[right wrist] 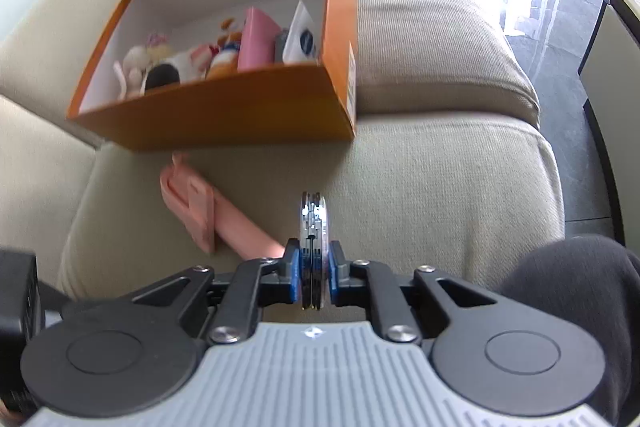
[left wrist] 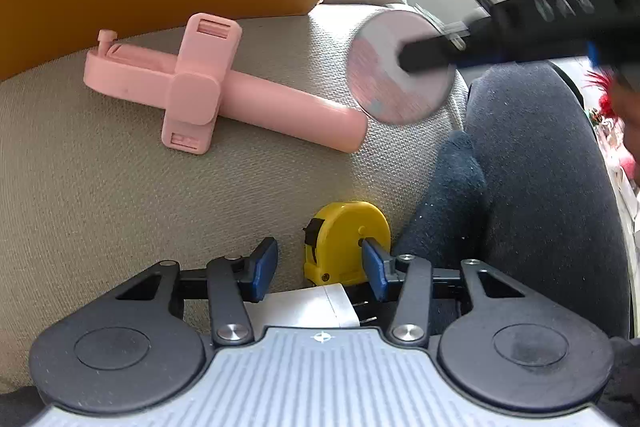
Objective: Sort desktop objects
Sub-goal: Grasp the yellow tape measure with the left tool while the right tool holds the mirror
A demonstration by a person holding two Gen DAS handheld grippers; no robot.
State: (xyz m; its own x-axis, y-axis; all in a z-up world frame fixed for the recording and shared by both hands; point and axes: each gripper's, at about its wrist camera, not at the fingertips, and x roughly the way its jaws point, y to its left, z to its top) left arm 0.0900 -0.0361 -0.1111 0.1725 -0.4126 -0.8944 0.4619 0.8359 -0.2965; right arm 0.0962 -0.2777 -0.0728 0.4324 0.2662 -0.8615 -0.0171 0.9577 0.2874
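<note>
1. The box is coloured orange outside and white inside.
2. The phone holder is seen in plain pale pink.
3. The tape measure is coloured bright yellow, with a black part at its left edge.
4. The round disc is shown in silver-grey, with a faint pinkish striping across its face.
5. The sofa cushion is covered in beige fabric with a fine woven texture.
6. The gripper pads are coloured blue, on black linkages.
7. The charger is seen in white.
8. The person's trouser leg is coloured dark grey.
</note>
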